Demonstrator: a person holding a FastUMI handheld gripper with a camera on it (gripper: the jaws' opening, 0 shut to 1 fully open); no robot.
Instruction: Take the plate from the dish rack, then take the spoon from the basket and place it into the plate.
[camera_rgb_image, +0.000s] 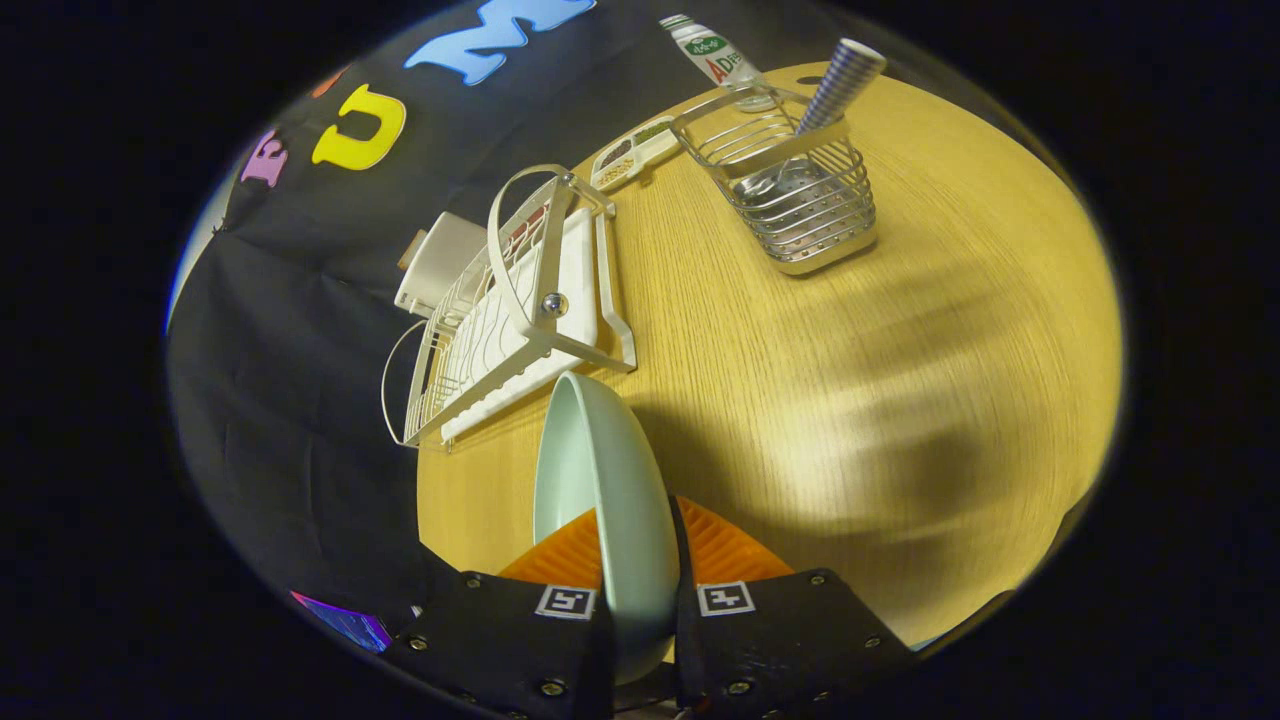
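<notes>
I am holding the plate (600, 490) on edge in the gripper (640, 570), both orange fingers (560, 555) pressing on its rim from either side, and it is hanging clear above the bench (800, 400), just beside the near corner of the rack (520, 310). The rack's slots are looking empty, so I am judging the lift-out done and the set-down as the step in hand.

To do it well, I am planning to carry the plate over the open wood between the rack and the basket (800, 190), tip it from edge-on to flat, and lower it until its base is resting before easing the fingers apart. A hold on the rim alone could let it swing or slip, so I am favouring a slow turn. The spoon (835, 85) is standing handle-up in the basket, beyond the fingers, so I am wanting the plate near that basket but clear of its wire wall.
</notes>
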